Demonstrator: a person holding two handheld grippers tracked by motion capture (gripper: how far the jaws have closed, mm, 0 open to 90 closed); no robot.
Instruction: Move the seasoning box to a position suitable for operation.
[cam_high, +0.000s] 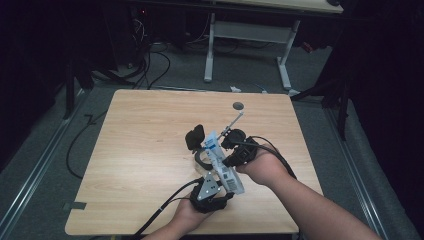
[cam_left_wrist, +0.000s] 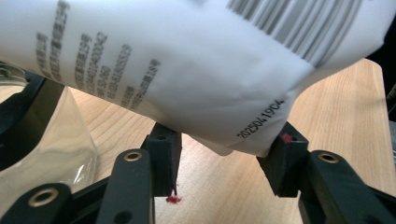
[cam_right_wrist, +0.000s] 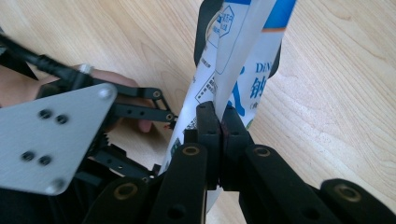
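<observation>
In the high view, both grippers are meeting over the lower middle of the table, with a white and blue pouch stretched between them. The left gripper is sitting at the lower centre of that frame, under its grey plate, and the right gripper is lying just right of centre.

In the right gripper view, the right gripper is pinching the pouch hard: its two fingers are pressed together in the middle of the frame with only the thin film sandwiched between them. The pouch is running up from there to the top edge, blue print facing out. The left gripper and its plate are showing at the left of this frame.

In the left gripper view, the left gripper is standing about half open. The printed end of the pouch is hanging across the upper frame, and its lower corner is dipping between the fingers. The right-hand finger is touching the pouch corner; the left-hand one is sitting right under the film, and I cannot tell whether it is pressing. A clear glass vessel is sitting at the lower left of the frame.
</observation>
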